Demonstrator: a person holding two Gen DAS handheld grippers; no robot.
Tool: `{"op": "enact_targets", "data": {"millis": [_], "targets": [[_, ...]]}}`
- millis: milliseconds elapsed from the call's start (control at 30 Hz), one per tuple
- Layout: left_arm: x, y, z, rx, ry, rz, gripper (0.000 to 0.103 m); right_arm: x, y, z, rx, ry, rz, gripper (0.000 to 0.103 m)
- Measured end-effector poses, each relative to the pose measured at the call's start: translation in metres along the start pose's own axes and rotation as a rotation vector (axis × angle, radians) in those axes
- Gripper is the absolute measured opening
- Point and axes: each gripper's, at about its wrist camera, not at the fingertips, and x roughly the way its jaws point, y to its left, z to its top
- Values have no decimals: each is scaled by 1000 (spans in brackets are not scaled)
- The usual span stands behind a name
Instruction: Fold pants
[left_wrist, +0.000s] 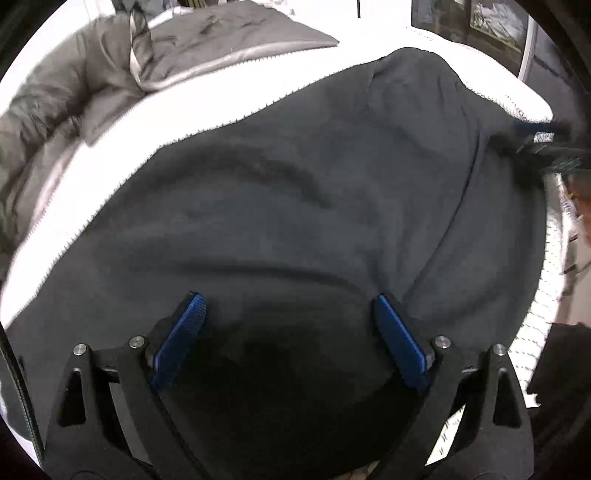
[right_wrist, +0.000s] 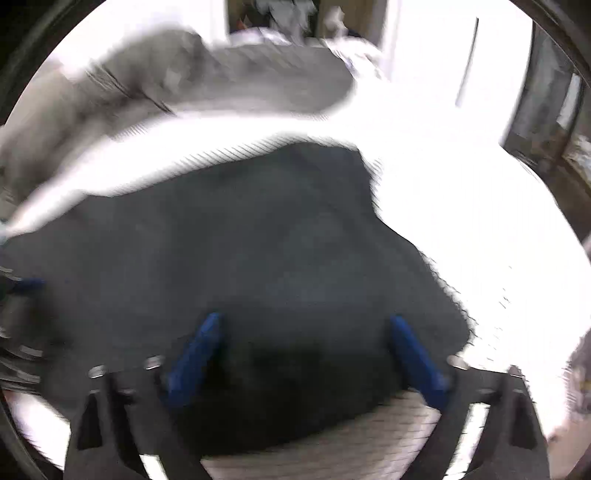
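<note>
Pants (left_wrist: 295, 206) of dark grey cloth lie spread over the white bed (left_wrist: 110, 147), filling the middle of both wrist views, with a grey duvet (left_wrist: 110, 62) bunched at the upper left of the frame. Left gripper (left_wrist: 288, 306) hovers low over the cloth at the bottom of its view, its blue fingers (left_wrist: 181, 339) spread wide and holding nothing. Right gripper (right_wrist: 306, 325), blurred, likewise has its fingers (right_wrist: 195, 358) wide apart and empty above the pants' near edge.
</note>
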Motion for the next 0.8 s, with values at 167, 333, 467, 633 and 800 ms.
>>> {"op": "enact_targets", "data": {"millis": [167, 333, 467, 633, 800], "targets": [[-6, 18, 1, -29, -5, -45, 97, -18, -4, -12, -36, -31, 6, 45], [-27, 6, 9, -86, -121, -164, 83, -19, 3, -7, -69, -77, 35, 28], [-16, -27, 9, 30, -60, -171, 65, -28, 6, -1, 0, -120, 124, 57], [-19, -42, -10, 140, -77, -82, 80, -13, 34, -22, -186, -33, -39, 72], [-37, -22, -21, 97, -101, -93, 85, -48, -22, -37, 53, -114, 23, 78]]}}
